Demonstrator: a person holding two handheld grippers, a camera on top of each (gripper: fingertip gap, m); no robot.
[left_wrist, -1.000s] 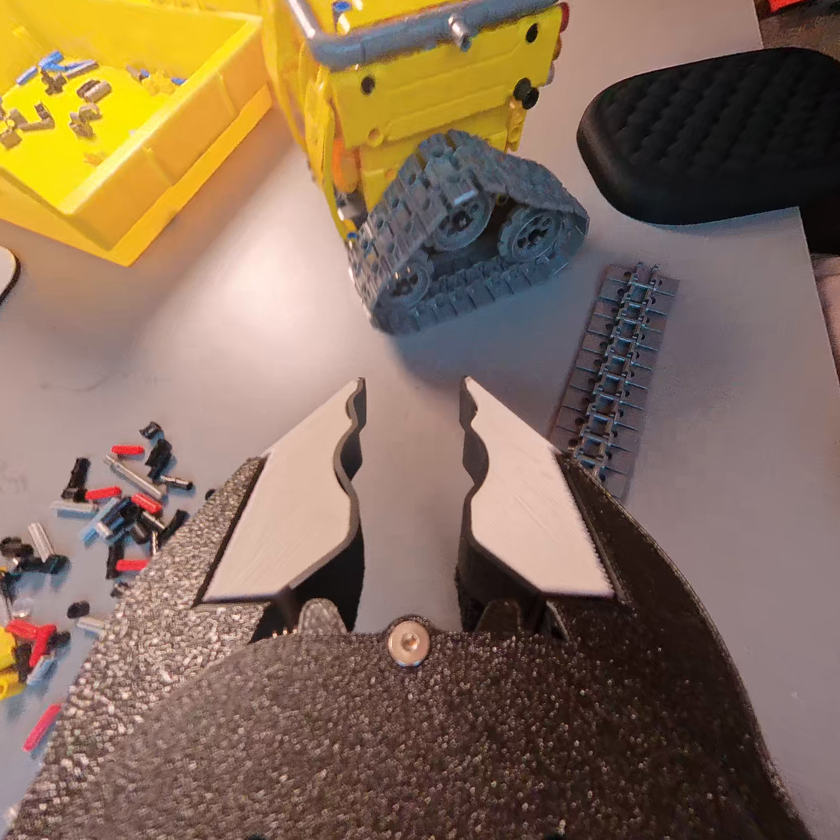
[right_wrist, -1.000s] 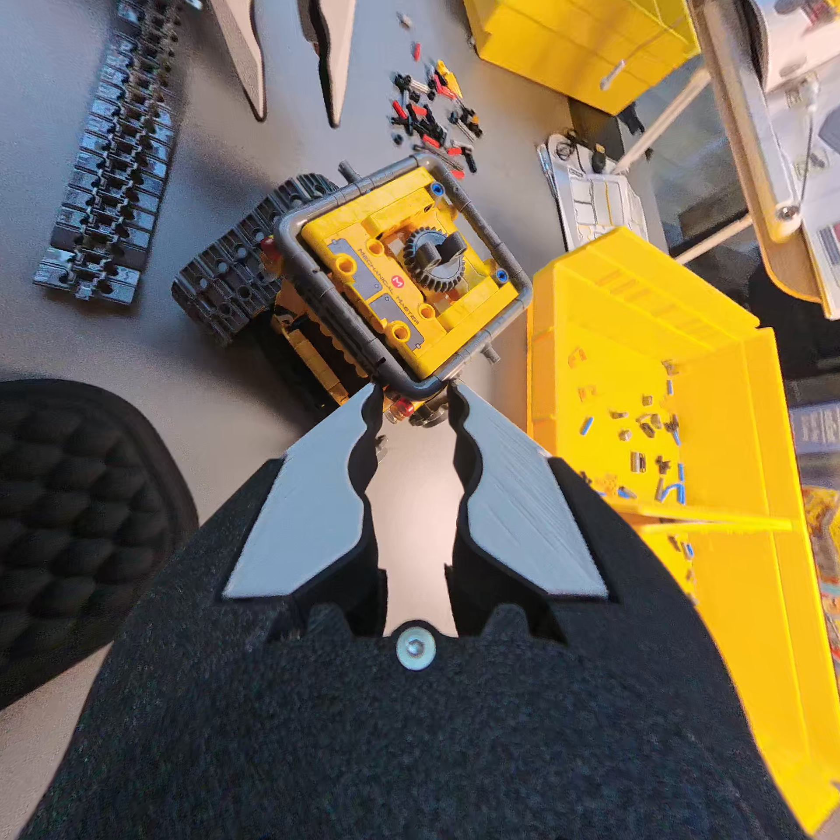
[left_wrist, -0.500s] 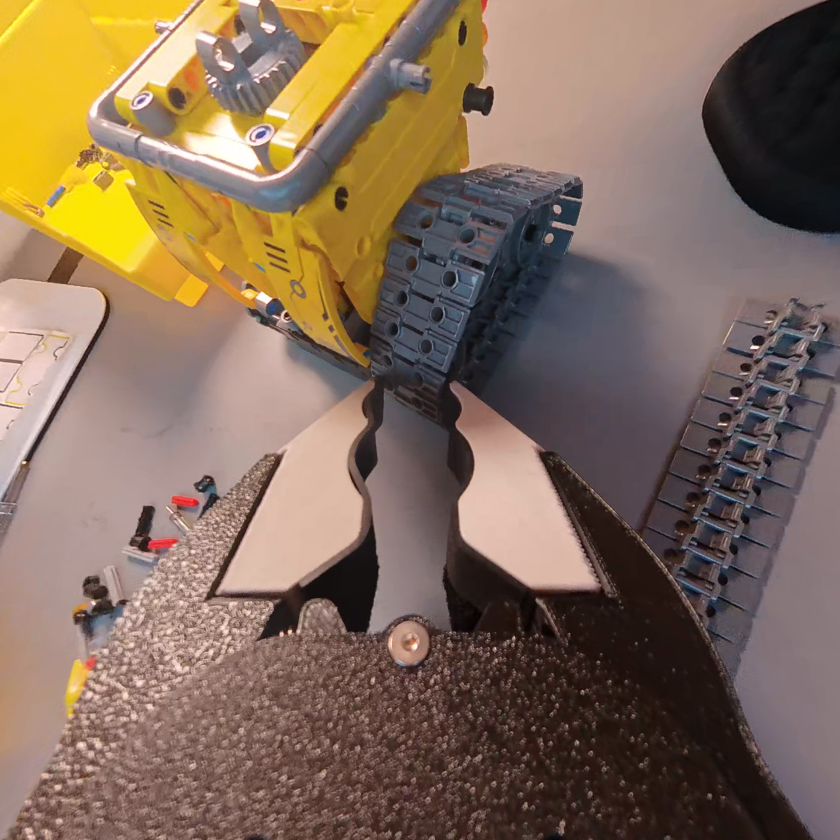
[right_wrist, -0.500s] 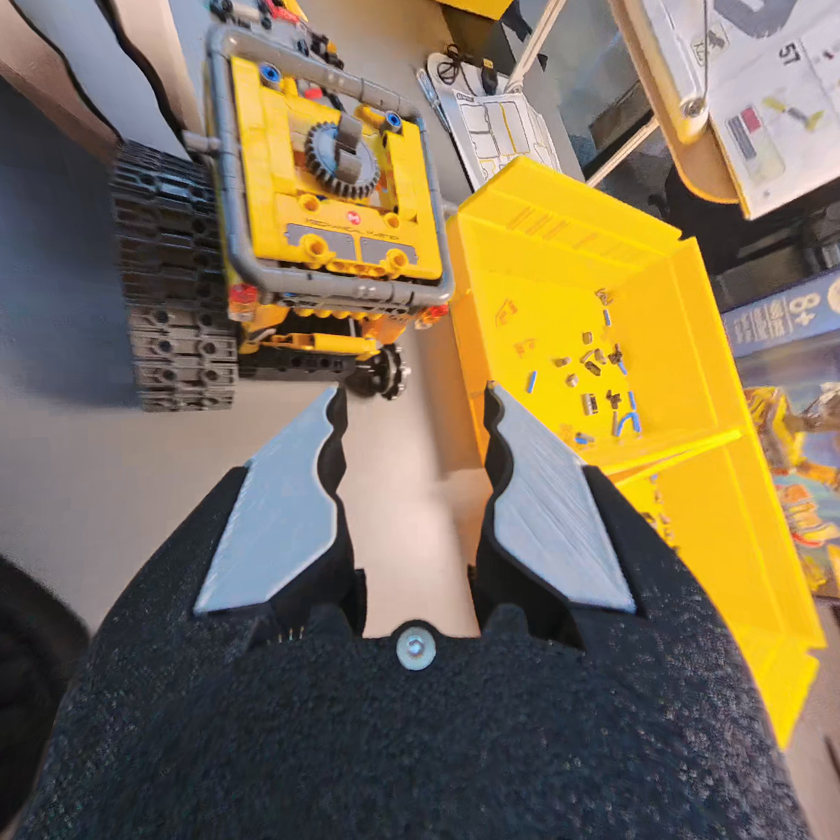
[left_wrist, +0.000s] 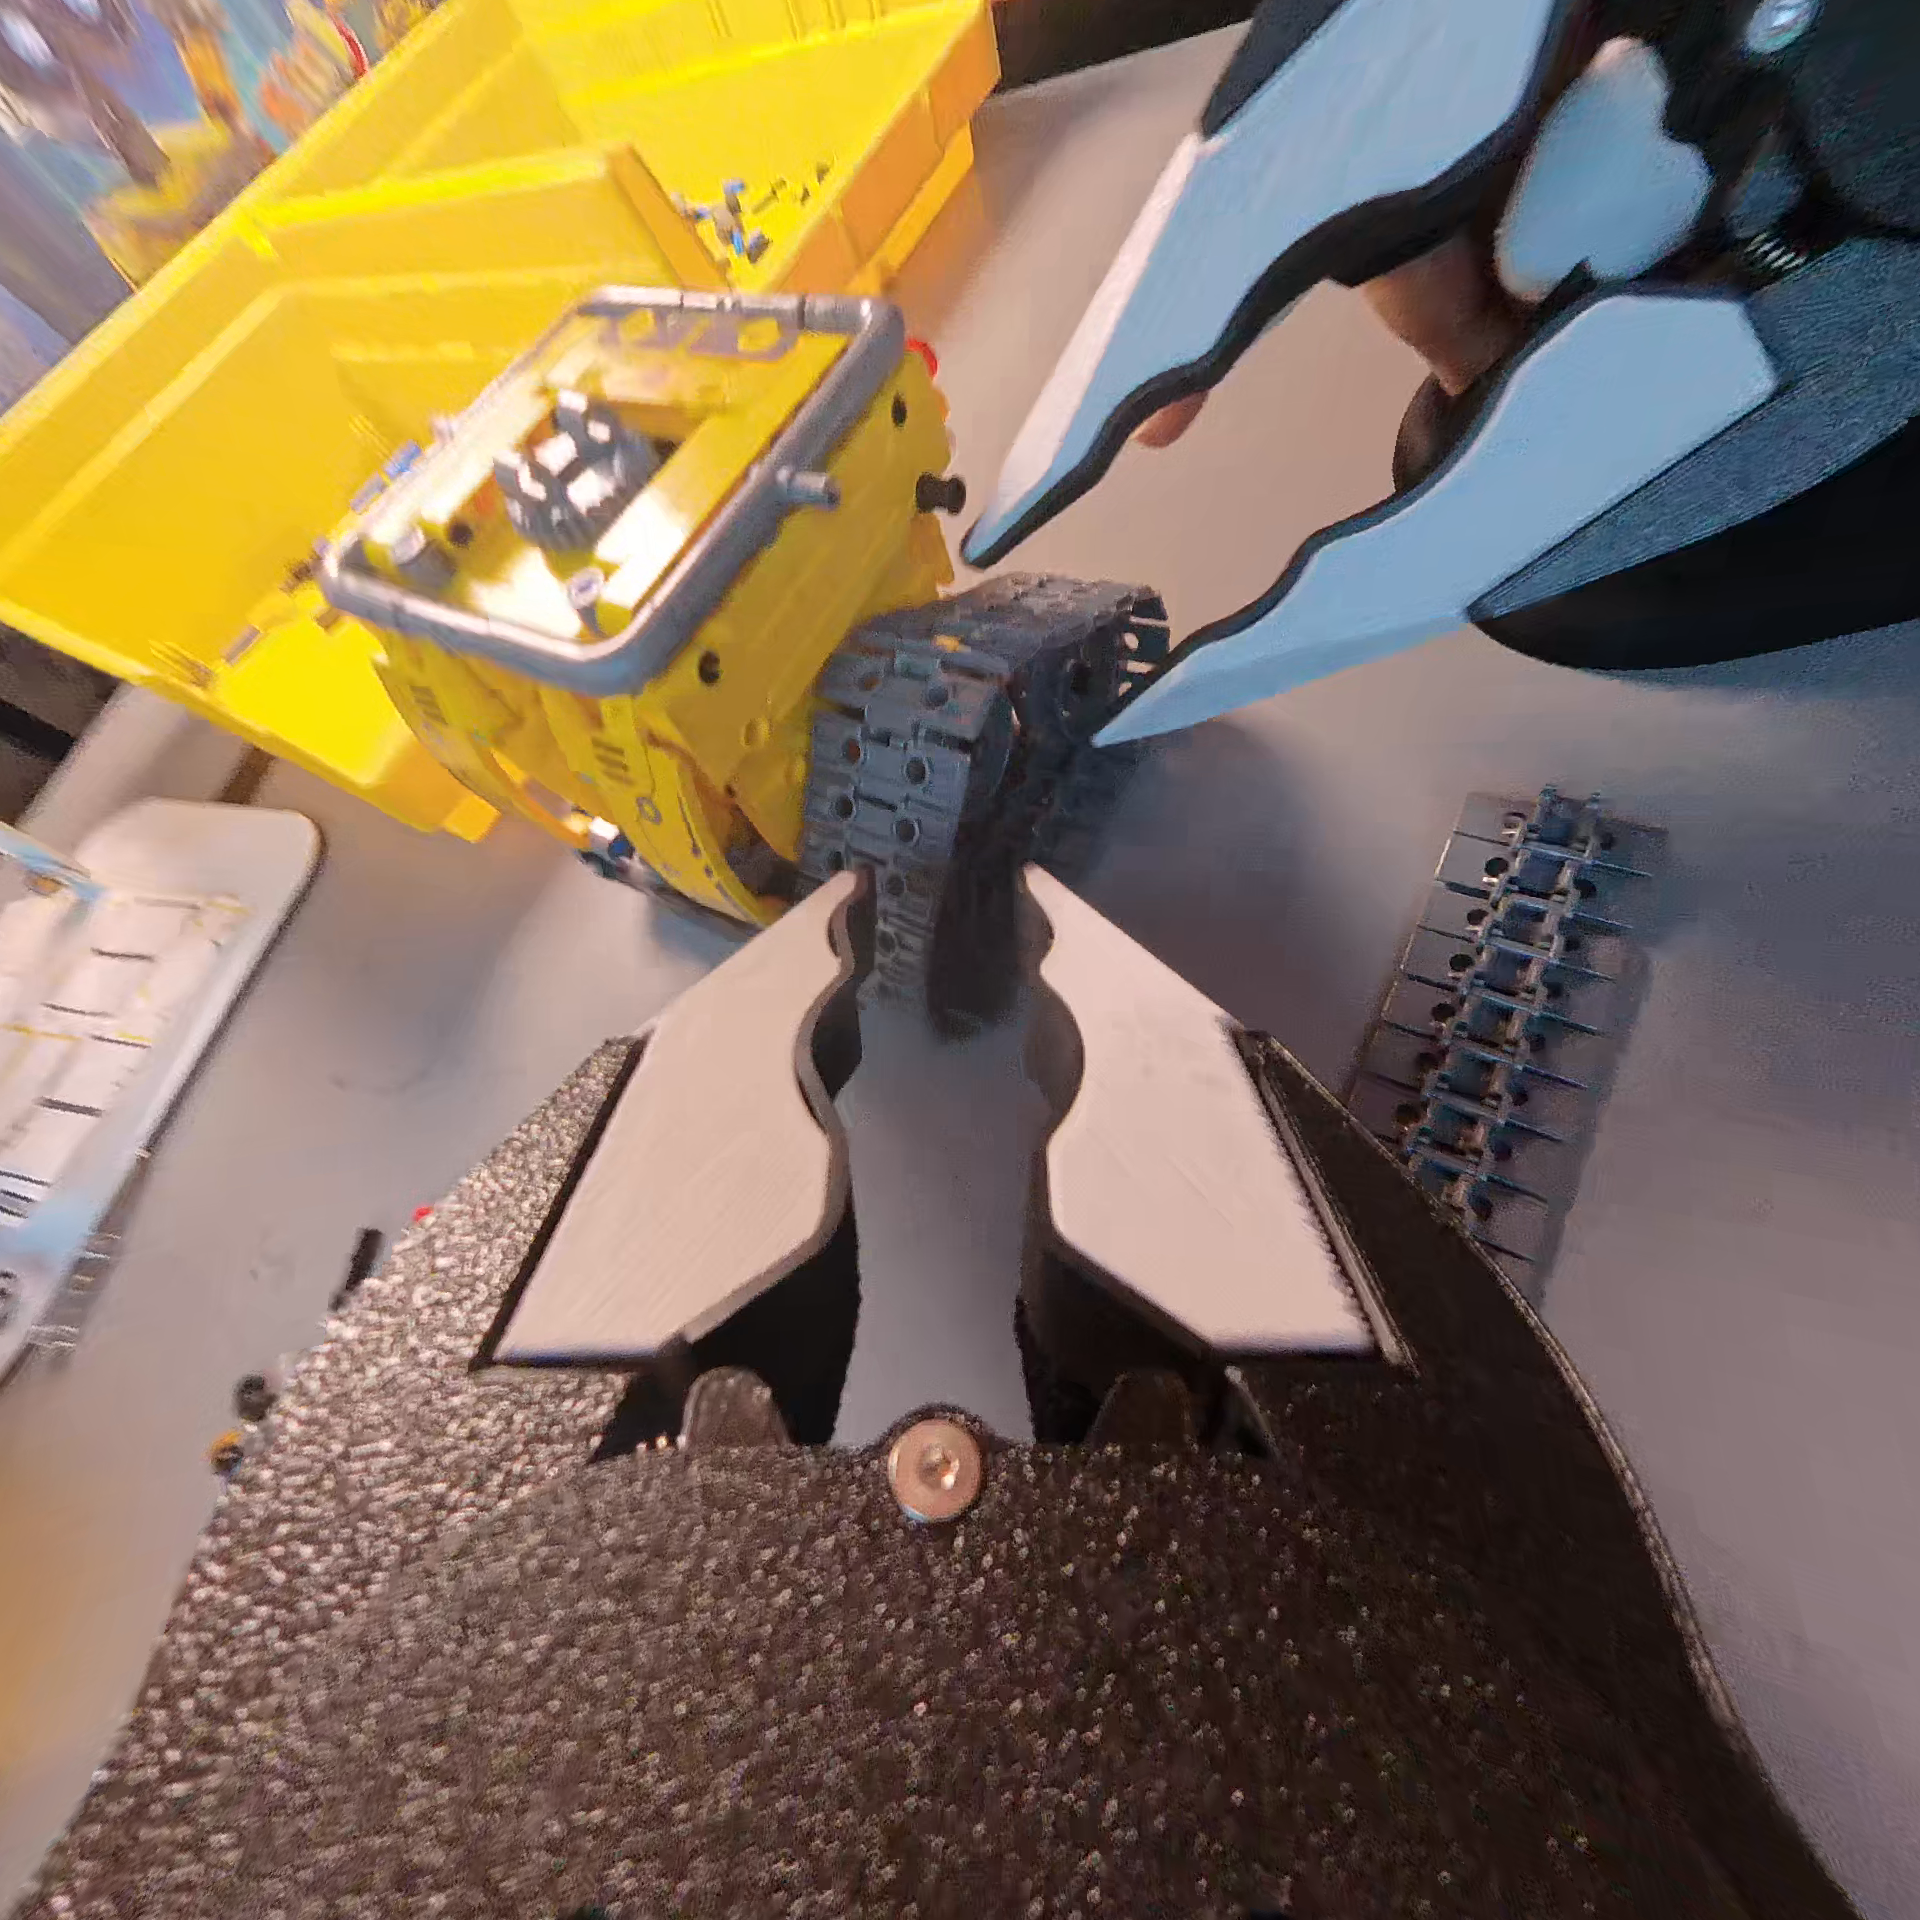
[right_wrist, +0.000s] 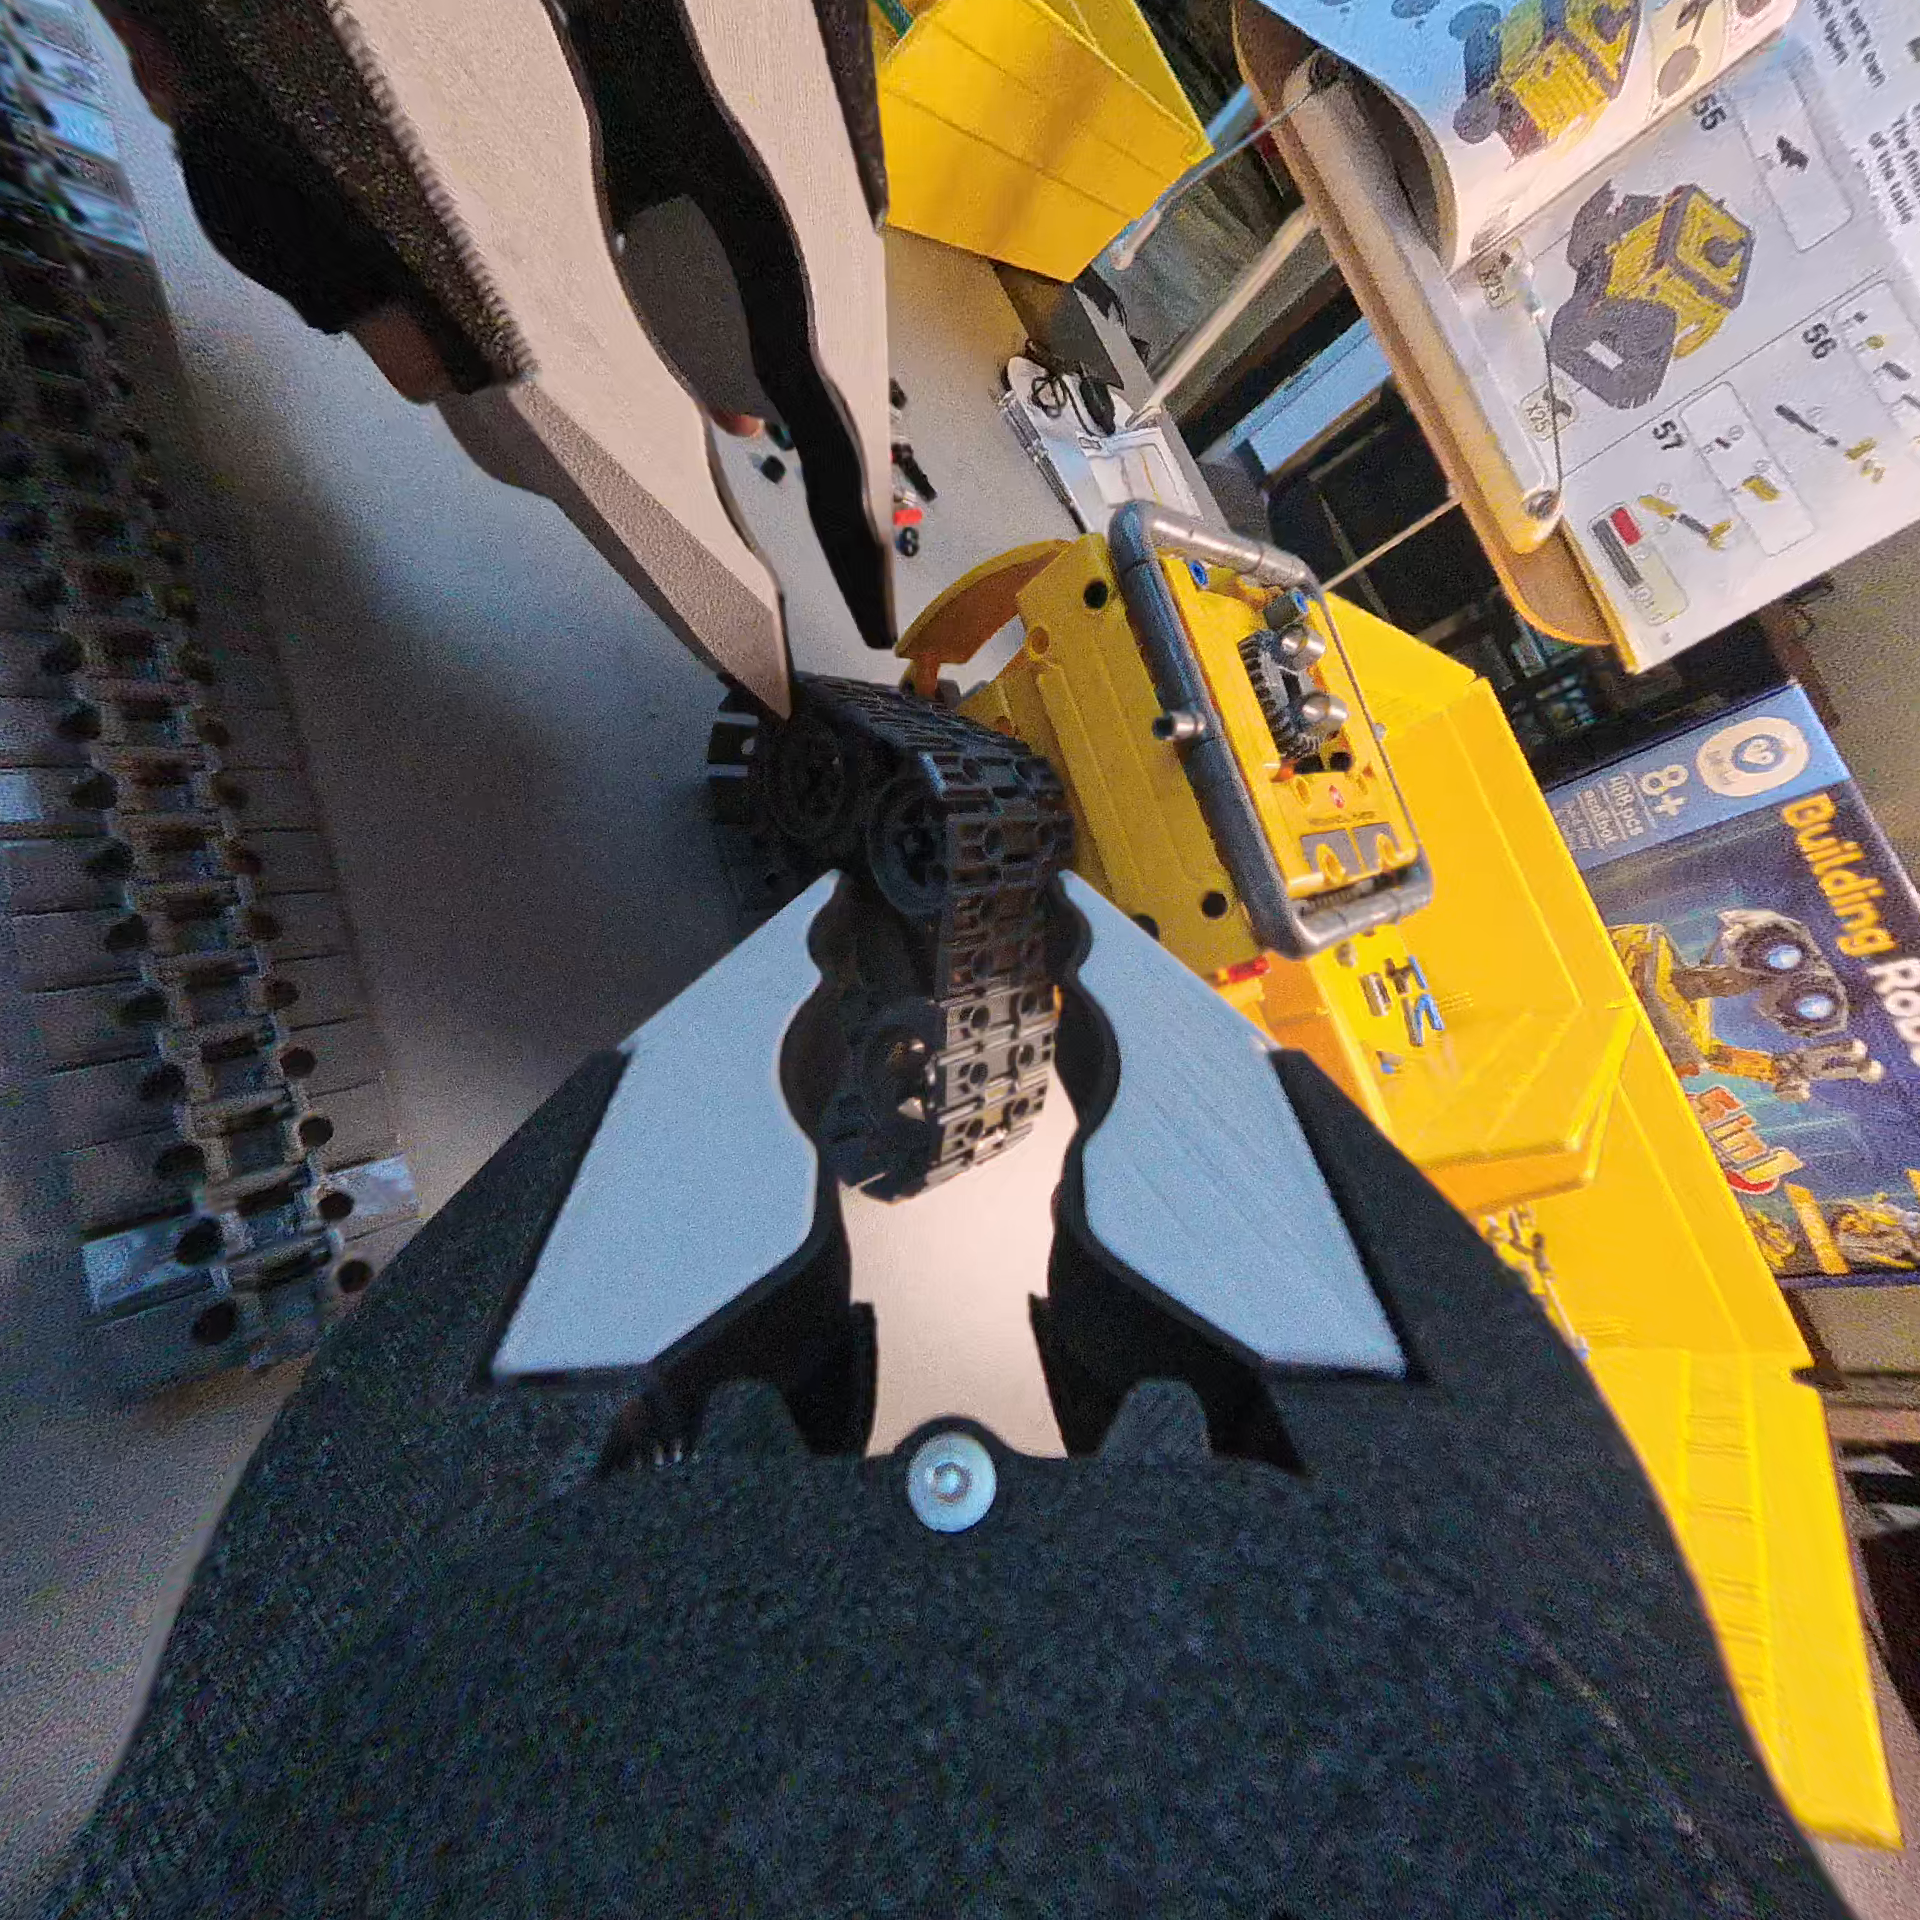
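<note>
A yellow brick-built vehicle (left_wrist: 665, 623) with a grey top rail and a dark grey caterpillar track (left_wrist: 914, 727) stands on the grey table. My left gripper (left_wrist: 940, 883) has its fingertips on either side of the near end of the track and looks shut on it. My right gripper (right_wrist: 948, 888) holds the other end of the same track (right_wrist: 987, 1018) between its fingers. The right gripper also shows in the left wrist view (left_wrist: 1036, 646), its tips straddling the far end of the track. The left gripper shows from above in the right wrist view (right_wrist: 831, 675).
A loose flat strip of track links (left_wrist: 1507, 1039) lies on the table right of the vehicle. A yellow parts bin (left_wrist: 520, 208) stands right behind it. A printed sheet (left_wrist: 125, 987) lies left. An instruction booklet on a stand (right_wrist: 1662, 312) and a blue box (right_wrist: 1766, 987) are beyond. Tip to tip, the grippers are about 5 cm apart.
My right gripper came down from behind the vehicle onto the track and narrowed around it. My left gripper moved forward, so the track end is now between its tips.
</note>
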